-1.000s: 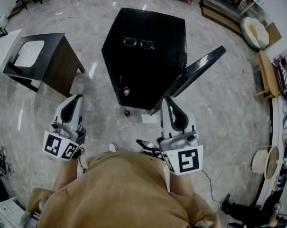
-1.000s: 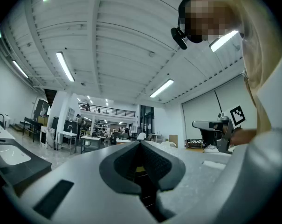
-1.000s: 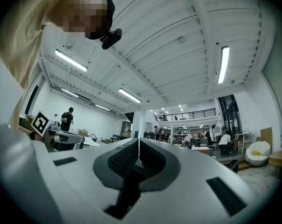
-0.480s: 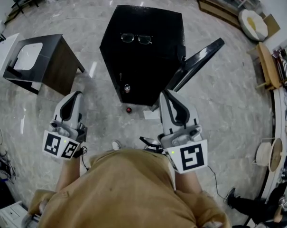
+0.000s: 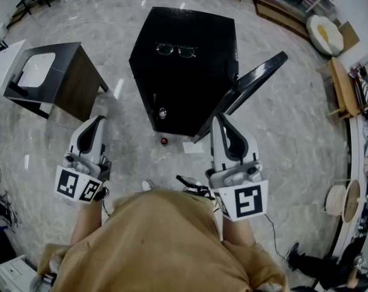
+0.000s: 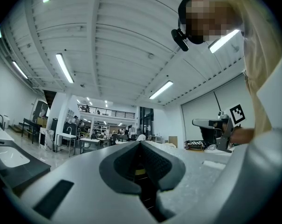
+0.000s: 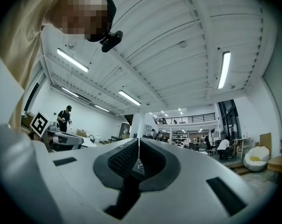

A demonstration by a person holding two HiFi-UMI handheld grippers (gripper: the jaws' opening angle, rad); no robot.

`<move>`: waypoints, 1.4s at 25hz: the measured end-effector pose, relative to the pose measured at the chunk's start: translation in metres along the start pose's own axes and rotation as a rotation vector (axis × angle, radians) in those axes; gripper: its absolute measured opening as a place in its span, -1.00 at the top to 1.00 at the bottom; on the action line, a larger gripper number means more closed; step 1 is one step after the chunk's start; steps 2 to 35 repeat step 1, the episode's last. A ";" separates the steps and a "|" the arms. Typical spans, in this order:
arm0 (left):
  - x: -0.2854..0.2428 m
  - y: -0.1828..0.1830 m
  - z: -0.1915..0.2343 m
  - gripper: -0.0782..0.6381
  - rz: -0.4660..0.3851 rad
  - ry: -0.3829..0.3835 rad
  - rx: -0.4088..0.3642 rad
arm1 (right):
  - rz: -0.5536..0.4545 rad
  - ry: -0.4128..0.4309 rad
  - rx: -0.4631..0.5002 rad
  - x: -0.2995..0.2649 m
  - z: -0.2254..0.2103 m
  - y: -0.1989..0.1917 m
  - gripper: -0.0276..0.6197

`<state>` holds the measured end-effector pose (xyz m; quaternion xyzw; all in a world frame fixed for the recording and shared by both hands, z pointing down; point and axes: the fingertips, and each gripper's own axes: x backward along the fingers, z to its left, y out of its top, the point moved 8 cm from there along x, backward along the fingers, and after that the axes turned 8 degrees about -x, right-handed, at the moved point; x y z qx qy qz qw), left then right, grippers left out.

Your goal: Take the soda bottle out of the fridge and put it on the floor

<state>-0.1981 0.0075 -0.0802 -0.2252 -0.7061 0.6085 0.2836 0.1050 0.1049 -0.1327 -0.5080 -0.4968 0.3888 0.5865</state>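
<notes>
- Head view: the black fridge point(image 5: 184, 47) stands with its door point(image 5: 250, 87) swung open to the right, as a second ago, and a pair of glasses point(image 5: 176, 49) still lies on its top.
- The soda bottle point(image 5: 163, 141), as far as it can be made out from above, is the small red-capped thing on the floor point(image 5: 281, 145), just in front of the fridge's open front. It is apart from both claws and has not moved.
- The left gripper point(image 5: 98, 119) hangs low at the person's side, where it was before.
- The right gripper point(image 5: 220, 117) has edged slightly toward the door's lower edge.
- A black side table point(image 5: 80, 78) stands well to the left.
- Left gripper view: the jaws are clenched together with nothing between them. They point out across the hall and slightly up, as before.
- Right gripper view: the jaws meet tip to tip and hold nothing. The fridge and bottle do not show here.
</notes>
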 end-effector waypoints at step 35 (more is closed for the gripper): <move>0.000 0.001 0.002 0.78 -0.002 0.000 -0.002 | -0.006 -0.003 -0.002 0.000 -0.001 0.000 0.90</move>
